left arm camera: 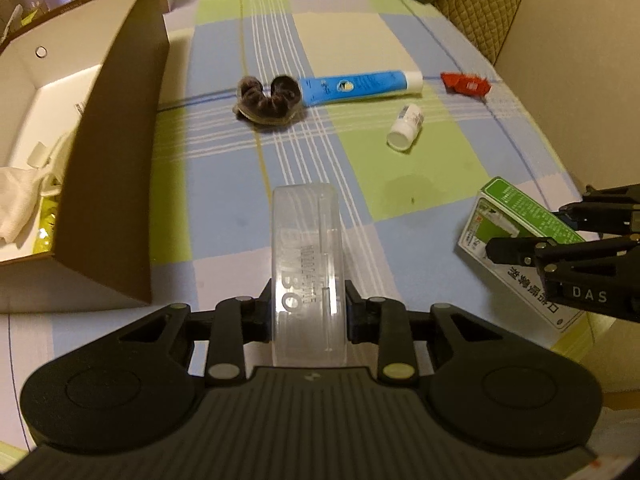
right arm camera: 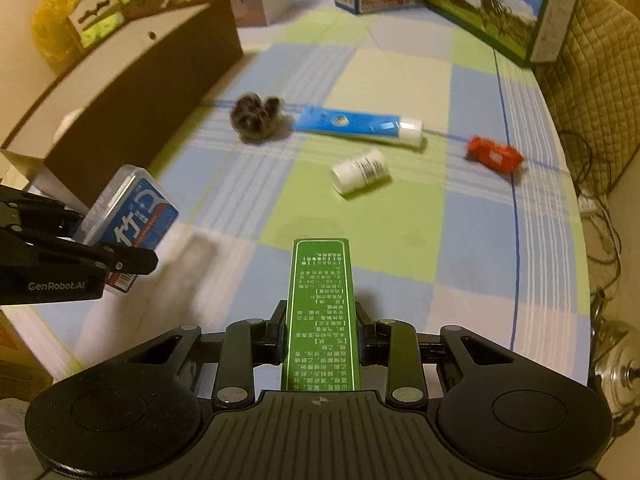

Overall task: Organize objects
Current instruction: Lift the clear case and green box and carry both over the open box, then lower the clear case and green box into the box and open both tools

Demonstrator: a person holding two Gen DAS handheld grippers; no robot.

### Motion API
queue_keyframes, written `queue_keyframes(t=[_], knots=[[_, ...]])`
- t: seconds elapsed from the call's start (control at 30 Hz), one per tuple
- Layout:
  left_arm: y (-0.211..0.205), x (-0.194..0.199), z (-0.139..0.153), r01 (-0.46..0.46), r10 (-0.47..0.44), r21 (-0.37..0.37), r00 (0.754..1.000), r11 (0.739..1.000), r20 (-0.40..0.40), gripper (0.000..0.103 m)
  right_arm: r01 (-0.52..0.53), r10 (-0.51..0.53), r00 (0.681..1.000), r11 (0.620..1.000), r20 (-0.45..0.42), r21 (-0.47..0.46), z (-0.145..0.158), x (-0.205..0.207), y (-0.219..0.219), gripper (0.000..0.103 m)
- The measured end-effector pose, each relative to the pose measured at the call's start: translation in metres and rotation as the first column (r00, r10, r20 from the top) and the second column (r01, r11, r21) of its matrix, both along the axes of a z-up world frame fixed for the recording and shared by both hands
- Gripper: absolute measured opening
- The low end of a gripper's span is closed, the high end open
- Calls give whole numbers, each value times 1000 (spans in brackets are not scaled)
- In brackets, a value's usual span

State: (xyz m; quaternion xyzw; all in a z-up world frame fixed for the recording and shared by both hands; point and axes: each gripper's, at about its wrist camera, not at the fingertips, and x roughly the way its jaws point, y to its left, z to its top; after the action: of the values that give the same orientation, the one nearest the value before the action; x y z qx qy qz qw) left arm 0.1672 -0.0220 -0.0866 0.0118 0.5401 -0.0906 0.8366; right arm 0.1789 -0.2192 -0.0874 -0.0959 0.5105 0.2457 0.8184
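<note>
The clear plastic case (left arm camera: 306, 264) sits clamped between the pads of my left gripper (left arm camera: 307, 312), lifted off the checked tablecloth (left arm camera: 400, 184), its blue label visible from the other side. My right gripper (right arm camera: 320, 332) is pinched shut on the narrow green carton (right arm camera: 320, 312), also clear of the cloth. So I carry 2 things at once, 1 per claw.

The open cardboard box (left arm camera: 116, 160) stands just to the left of the case, with white cloth and something yellow already inside. I judge the step in hand is carrying both pieces over its tall brown wall. To do it well I'd raise the case above the rim before swinging left, and keep the grippers apart so they don't collide.

Farther out, a dark scrunchie (left arm camera: 268, 98), a blue tube (left arm camera: 360, 86), a white bottle (left arm camera: 405, 126) on its side and a red packet (left arm camera: 466, 84) wait on the cloth.
</note>
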Motion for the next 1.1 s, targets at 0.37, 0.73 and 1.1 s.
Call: queue_keyframes(t=[0.37, 0.73, 1.1], knots=[[18, -4, 34, -31, 34, -36, 996, 999, 81, 26, -36, 31, 995, 998, 90, 55, 37, -1, 21, 27], [54, -1, 69, -92, 101, -58, 980, 994, 169, 26, -117, 96, 982, 985, 163, 129, 69, 5, 68, 27], [123, 5, 95, -205, 211, -51, 949, 977, 234, 26, -218, 175, 966, 947, 193, 237, 95, 16, 148, 27]])
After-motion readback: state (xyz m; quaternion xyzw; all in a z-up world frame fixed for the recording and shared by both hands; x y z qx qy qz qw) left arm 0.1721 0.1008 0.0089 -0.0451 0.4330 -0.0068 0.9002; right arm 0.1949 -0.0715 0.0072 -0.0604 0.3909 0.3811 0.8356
